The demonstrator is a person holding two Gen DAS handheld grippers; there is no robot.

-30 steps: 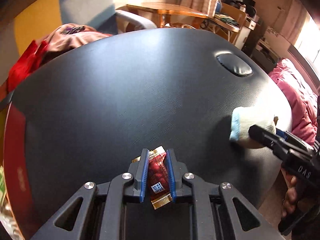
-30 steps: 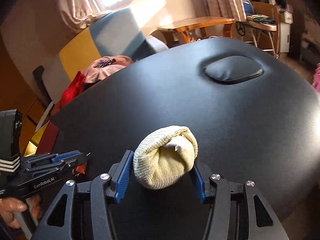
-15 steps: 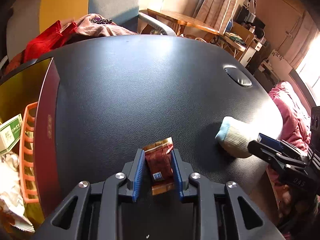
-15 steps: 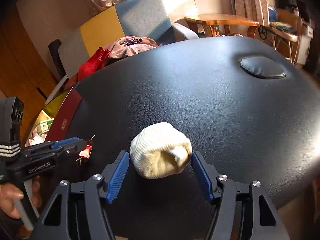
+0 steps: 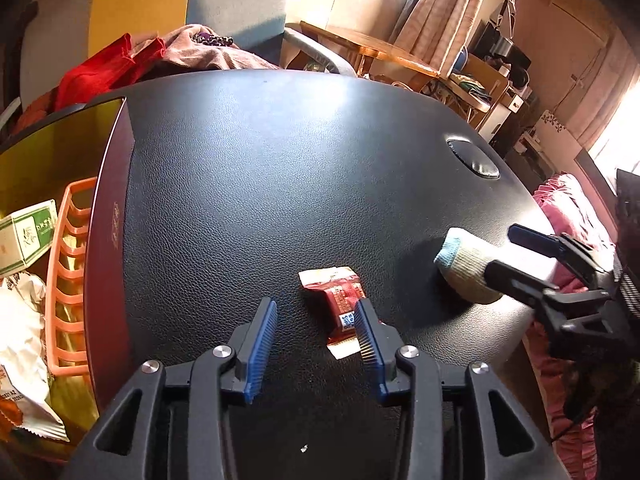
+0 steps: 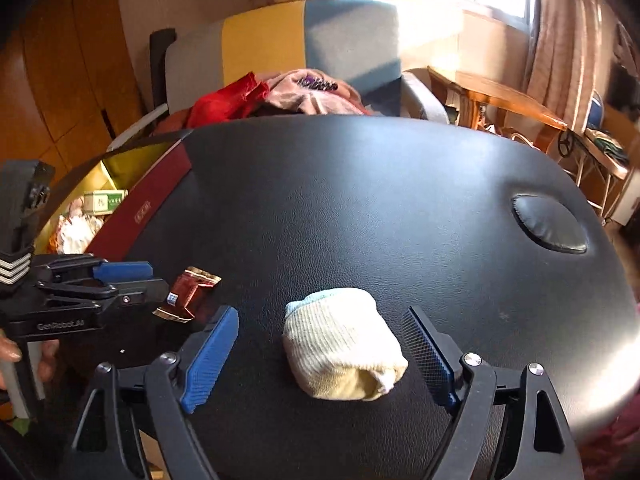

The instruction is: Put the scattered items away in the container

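A red snack packet (image 5: 336, 300) lies flat on the black table (image 5: 280, 160), close against the right finger of my left gripper (image 5: 314, 332). That gripper's jaws are opening, with a wide gap on the packet's left, so nothing is pinched. A rolled cream sock with a blue cuff (image 6: 344, 344) rests on the table between the fingers of my right gripper (image 6: 320, 354). Those jaws are opening too, with space on both sides of the sock. The right wrist view shows the left gripper (image 6: 156, 284) beside the packet (image 6: 188, 292). The left wrist view shows the sock (image 5: 464, 272) and the right gripper (image 5: 500, 249).
A dark red box with a gold lining (image 5: 112, 200) stands at the table's left edge. It holds an orange basket (image 5: 64, 280), a green-and-white carton (image 5: 28, 240) and wrappers. A padded oval (image 6: 552, 228) sits far right. Clothes (image 6: 280, 96) are piled on a chair behind.
Both grippers have spread their jaws and let go. The packet, pinched before, now lies on the table, and so does the sock. The box has come into view at the left.
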